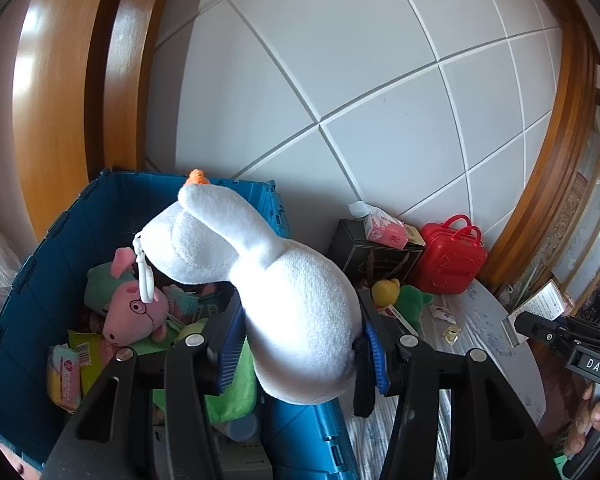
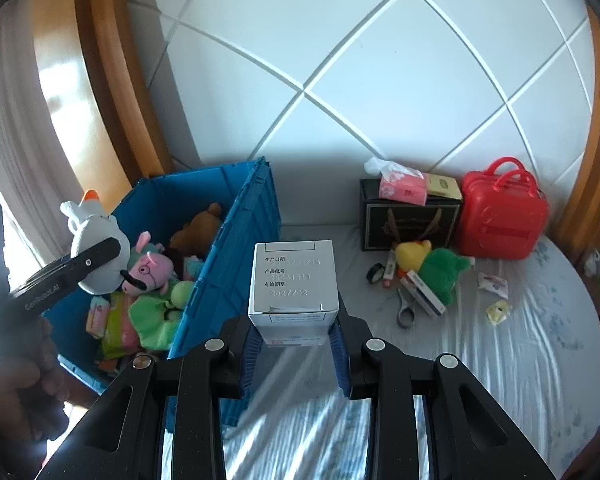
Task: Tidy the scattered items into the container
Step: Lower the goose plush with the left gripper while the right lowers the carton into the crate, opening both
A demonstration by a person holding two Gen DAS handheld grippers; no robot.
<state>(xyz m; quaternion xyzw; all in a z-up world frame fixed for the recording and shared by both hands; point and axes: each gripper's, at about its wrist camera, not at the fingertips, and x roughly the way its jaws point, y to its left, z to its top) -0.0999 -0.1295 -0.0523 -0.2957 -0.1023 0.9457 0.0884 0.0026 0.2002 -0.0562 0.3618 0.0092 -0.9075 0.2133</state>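
**Blue container part-filled, two items in transit**

Blue container (image 2: 228,240) stands at the left of the patterned bed cover (image 2: 520,360), already holding a pink pig plush (image 2: 150,268), a brown bear (image 2: 198,226), green cloth and packets. Left gripper (image 1: 300,344) pinches the white goose plush (image 1: 284,296), its neck and head hanging over the container's open top. Right gripper (image 2: 296,344) pinches a white carton (image 2: 292,280) above the cover, just beside the container wall. Judged unfinished: near the red case (image 2: 504,220) and black bag (image 2: 410,220) remain a green frog plush (image 2: 444,272), yellow duck (image 2: 412,254), scissors (image 2: 406,312), tape roll (image 2: 376,273) and small sachets (image 2: 492,282).
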